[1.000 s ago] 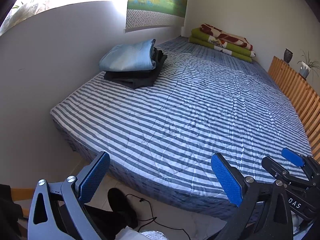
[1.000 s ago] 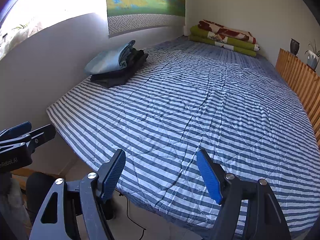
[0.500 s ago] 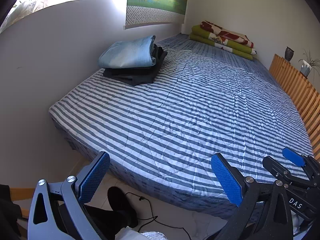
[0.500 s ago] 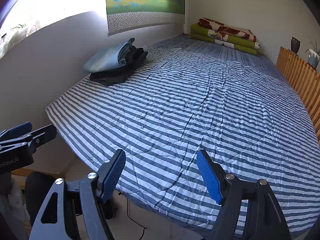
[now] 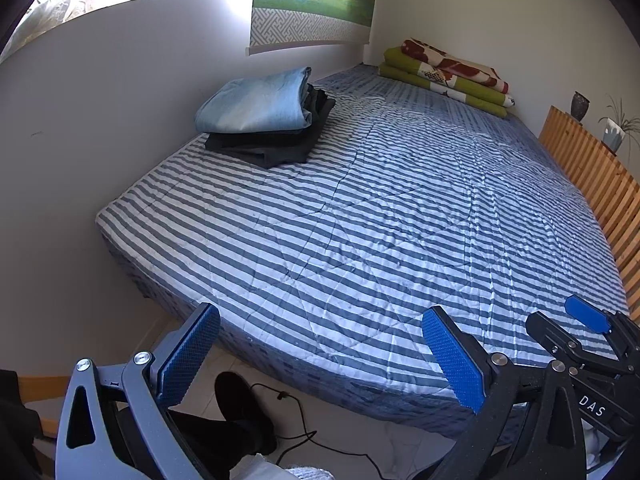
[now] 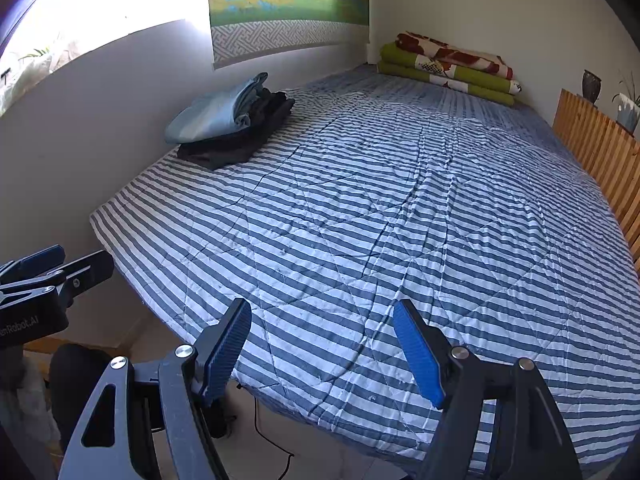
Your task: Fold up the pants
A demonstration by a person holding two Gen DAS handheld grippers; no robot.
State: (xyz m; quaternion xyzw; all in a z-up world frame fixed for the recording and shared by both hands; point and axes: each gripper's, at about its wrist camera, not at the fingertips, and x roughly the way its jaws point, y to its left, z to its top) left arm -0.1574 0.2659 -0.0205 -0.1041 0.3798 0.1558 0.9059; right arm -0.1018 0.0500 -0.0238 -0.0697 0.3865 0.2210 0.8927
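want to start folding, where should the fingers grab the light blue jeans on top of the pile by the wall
Take the light blue jeans at their layered open edge, the side facing the middle of the bed, where the folds stack up above the dark garments. Come in low from the bed side, since the wall blocks the far side. The left gripper and right gripper are both open and empty.

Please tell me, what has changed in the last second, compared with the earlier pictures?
Very little. Both views shifted slightly, so the folded clothes pile sits a little lower in the frame. The left gripper and right gripper remain open and empty; nothing was grasped or released. The pile and the blankets stayed in place on the striped bed.
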